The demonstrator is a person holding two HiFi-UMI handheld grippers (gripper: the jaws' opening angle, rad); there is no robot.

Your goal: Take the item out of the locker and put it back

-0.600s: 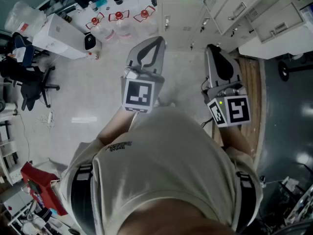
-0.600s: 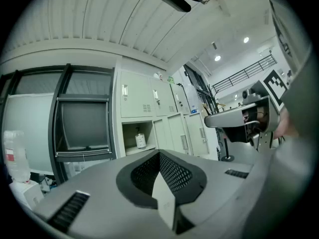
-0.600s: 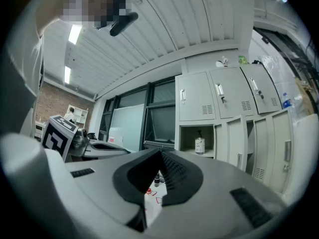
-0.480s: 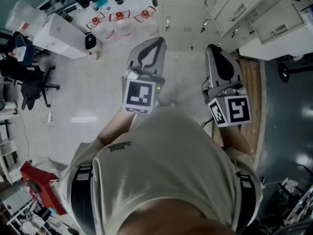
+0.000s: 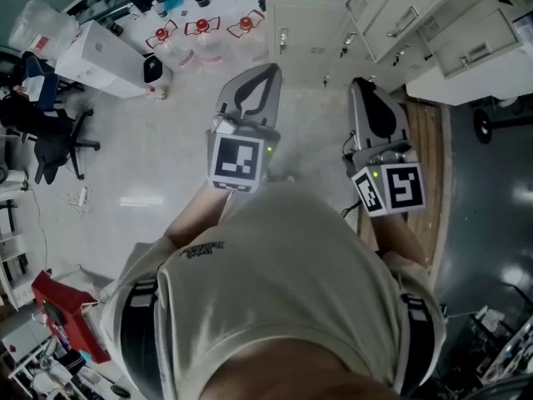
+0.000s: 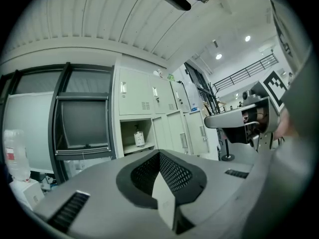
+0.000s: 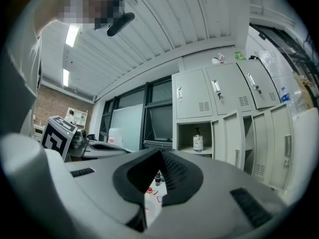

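The left gripper [image 5: 268, 72] and right gripper [image 5: 361, 83] are both held level, jaws closed together on nothing. The bottle [image 7: 198, 142] stands upright inside the open locker [image 7: 186, 135], ahead of both.

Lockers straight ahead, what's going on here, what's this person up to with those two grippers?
A person stands facing the lockers, with the left gripper and the right gripper held level, both shut and empty. One locker compartment stands open with a small bottle upright on its shelf. Neither gripper is at the bottle, so taking it out has not yet begun.
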